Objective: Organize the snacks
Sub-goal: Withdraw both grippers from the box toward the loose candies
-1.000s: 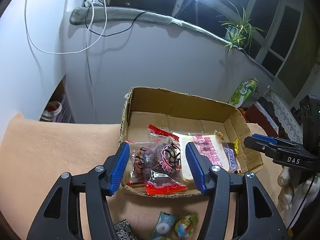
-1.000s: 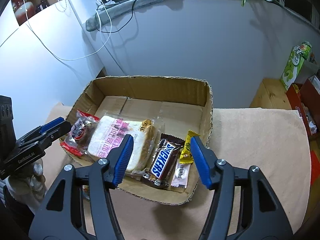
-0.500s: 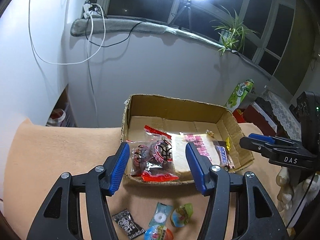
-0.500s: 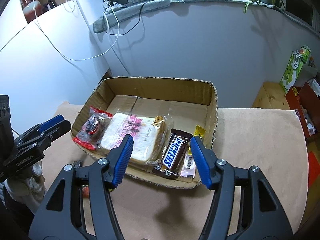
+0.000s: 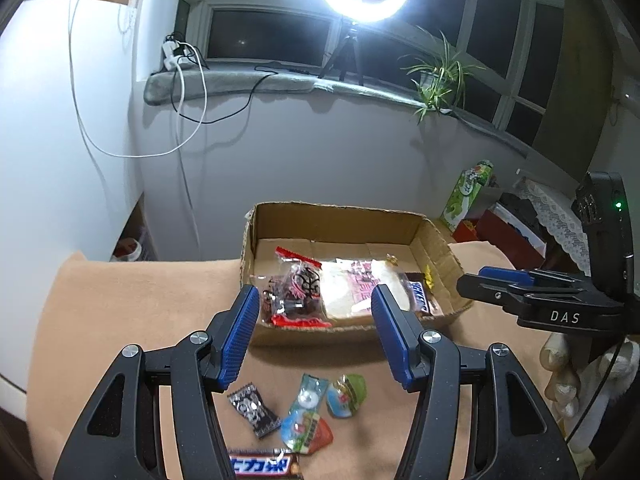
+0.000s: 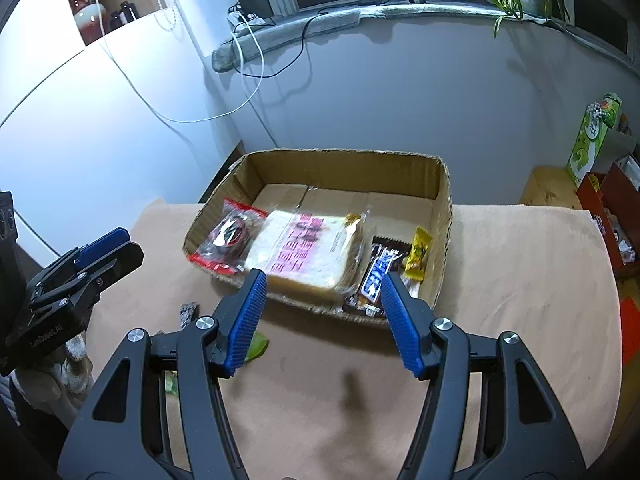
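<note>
Snacks sit in our cardboard box [image 6: 442,216]: a red date pack [image 6: 226,242], a bread pack [image 6: 310,252], a Snickers bar [image 6: 378,274] and a yellow candy [image 6: 418,254], side by side along the near wall. Our left gripper [image 5: 314,336] is spread wide and holds nothing. Our right gripper [image 6: 322,318] is spread too (also empty). More snacks lie on the tan cloth [image 5: 120,300] near the box: a black candy [image 5: 252,408], three bright candies [image 5: 316,408] and another bar [image 5: 262,464].
</note>
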`<state>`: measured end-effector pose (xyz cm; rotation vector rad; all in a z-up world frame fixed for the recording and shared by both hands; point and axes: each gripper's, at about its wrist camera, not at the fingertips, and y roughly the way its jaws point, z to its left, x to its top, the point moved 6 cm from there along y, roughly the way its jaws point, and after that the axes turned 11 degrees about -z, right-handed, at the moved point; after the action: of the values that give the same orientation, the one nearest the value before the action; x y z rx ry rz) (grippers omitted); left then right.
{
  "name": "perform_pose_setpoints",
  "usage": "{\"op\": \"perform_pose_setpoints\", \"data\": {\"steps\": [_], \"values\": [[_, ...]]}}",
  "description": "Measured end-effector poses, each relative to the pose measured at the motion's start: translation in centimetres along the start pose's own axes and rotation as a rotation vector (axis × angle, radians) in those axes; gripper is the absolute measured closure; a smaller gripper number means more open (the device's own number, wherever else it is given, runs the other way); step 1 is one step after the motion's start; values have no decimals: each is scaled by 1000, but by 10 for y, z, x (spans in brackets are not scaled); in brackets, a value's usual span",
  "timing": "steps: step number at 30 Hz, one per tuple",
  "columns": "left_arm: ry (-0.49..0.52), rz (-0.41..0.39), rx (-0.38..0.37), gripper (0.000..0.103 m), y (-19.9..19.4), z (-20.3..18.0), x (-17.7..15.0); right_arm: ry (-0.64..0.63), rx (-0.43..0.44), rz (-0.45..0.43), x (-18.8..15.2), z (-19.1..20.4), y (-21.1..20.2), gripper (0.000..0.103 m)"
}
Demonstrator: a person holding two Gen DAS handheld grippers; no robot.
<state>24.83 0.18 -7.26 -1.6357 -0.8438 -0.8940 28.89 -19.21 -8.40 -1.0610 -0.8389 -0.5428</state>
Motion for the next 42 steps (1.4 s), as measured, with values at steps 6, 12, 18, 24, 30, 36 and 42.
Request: {"op": "perform_pose_setpoints", "data": {"steps": [6, 12, 18, 24, 30, 36, 42], "values": [[-40, -3, 4, 45, -21, 10, -11, -17, 21, 2, -14, 9, -13, 41], [-93, -3, 25, 45, -44, 32, -27, -13, 52, 11, -29, 15, -19, 38], [-171, 3, 52, 45, -66, 57, -51, 3, 67, 18, -49, 24, -16, 30], [-220, 54, 66, 45, -76, 68, -87, 0, 89, 66, -74, 38, -1, 30], [-176, 141, 23, 45, -69, 52, -118, -23, 108, 117, -88, 49, 19, 30], [-90, 197, -21, 45, -60, 35, -133, -47, 114, 147, -88, 57, 40, 30], [17, 245, -24, 45, -46, 28, -144, -111, 100, 170, -88, 72, 61, 30]]}}
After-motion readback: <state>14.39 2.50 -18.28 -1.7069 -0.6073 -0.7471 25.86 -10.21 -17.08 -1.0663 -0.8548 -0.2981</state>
